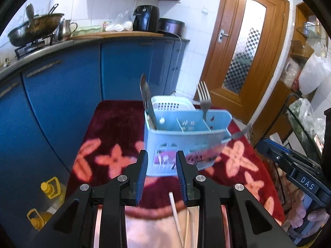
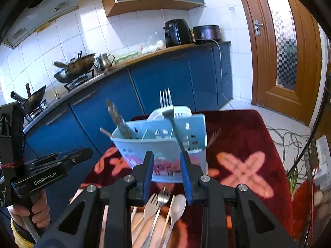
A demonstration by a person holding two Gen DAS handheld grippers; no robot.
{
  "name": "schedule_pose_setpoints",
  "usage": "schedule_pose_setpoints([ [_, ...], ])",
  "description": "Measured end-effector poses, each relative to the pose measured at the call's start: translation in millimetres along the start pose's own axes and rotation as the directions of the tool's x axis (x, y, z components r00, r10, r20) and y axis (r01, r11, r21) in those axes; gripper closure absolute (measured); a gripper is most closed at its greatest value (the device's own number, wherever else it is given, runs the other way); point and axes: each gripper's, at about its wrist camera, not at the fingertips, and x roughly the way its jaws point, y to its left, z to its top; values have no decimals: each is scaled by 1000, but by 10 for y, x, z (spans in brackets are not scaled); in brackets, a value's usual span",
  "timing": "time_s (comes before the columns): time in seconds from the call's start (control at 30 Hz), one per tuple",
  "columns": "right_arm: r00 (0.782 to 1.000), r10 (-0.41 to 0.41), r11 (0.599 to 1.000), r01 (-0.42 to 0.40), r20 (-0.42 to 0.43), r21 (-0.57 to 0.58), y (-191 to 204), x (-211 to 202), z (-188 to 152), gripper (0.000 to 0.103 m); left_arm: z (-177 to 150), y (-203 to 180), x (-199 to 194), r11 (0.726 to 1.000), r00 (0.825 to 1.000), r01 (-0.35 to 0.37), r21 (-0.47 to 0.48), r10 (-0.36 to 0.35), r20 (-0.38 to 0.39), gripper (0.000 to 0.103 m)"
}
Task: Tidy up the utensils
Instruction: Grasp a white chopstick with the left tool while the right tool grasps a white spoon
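A light blue utensil caddy with several compartments stands on a red flowered cloth. A knife leans in its left compartment and a metal fork stands in the right one. My left gripper is open and empty just in front of the caddy. My right gripper is open and empty, also near the caddy's front. Below it lie loose forks, a pale spoon and chopsticks on a pink cloth.
Blue kitchen cabinets with woks, a kettle and an air fryer stand behind the table. Yellow oil bottles stand on the floor at left. A wooden door is at right, a cluttered shelf beside it.
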Motion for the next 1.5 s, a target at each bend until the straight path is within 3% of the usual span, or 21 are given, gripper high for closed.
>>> schedule_pose_setpoints([
  [0.53, 982, 15, 998, -5, -187, 55, -149, 332, -638, 74, -551, -8, 400, 999, 987, 16, -28, -20, -158, 75],
  [1.23, 942, 21, 996, 11, -335, 92, -251, 827, -939, 74, -855, 13, 980, 998, 948, 24, -59, -41, -317, 75],
  [1.5, 929, 43, 994, -1, -367, 113, -303, 958, -959, 74, -863, -16, 1080, 997, 940, 44, -61, -62, -336, 75],
])
